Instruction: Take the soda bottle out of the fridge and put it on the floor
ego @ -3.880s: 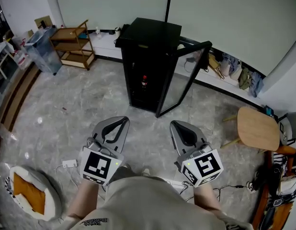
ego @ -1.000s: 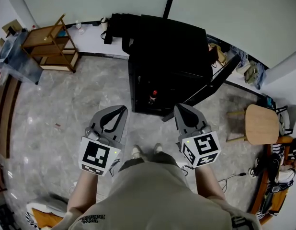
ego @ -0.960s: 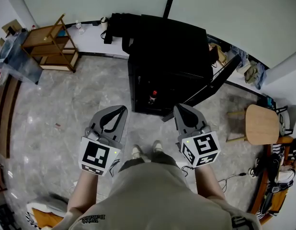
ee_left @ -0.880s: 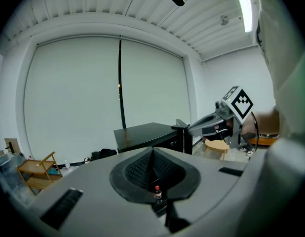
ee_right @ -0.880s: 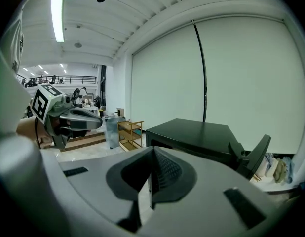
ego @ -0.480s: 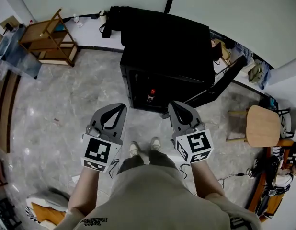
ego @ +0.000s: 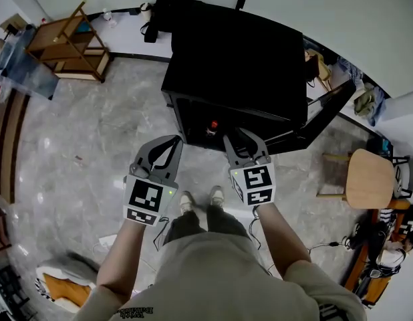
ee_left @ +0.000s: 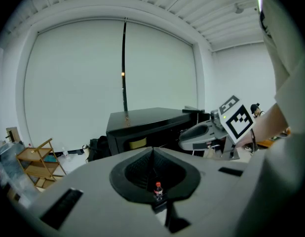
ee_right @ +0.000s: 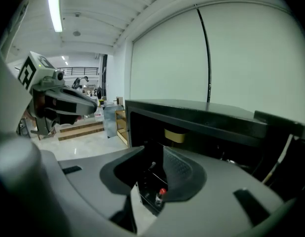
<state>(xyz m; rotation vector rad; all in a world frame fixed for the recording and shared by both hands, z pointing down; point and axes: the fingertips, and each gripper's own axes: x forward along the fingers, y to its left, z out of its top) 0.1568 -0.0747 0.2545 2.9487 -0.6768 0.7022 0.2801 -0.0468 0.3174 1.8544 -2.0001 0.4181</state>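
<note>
The black fridge (ego: 236,52) stands on the floor with its glass door (ego: 327,109) swung open to the right. Inside, low down, stands the soda bottle (ego: 214,125) with a red cap, also seen through the jaws of both gripper views (ee_left: 158,191) (ee_right: 160,195). My right gripper (ego: 240,138) (ee_right: 153,152) is held just in front of the fridge opening; its jaws are opening with nothing between them. My left gripper (ego: 172,141) (ee_left: 152,151) hovers to the left of it, shut and empty. Neither touches the bottle.
A wooden shelf unit (ego: 66,42) stands at the back left and a round wooden stool (ego: 370,179) at the right. Clothes and bags lie along the wall behind the door. A cushion (ego: 59,286) lies at the lower left. The person's feet (ego: 200,202) stand before the fridge.
The person has stepped closer to the fridge and both grippers have moved up to its opening. The right gripper's jaws, shut before, have parted.
</note>
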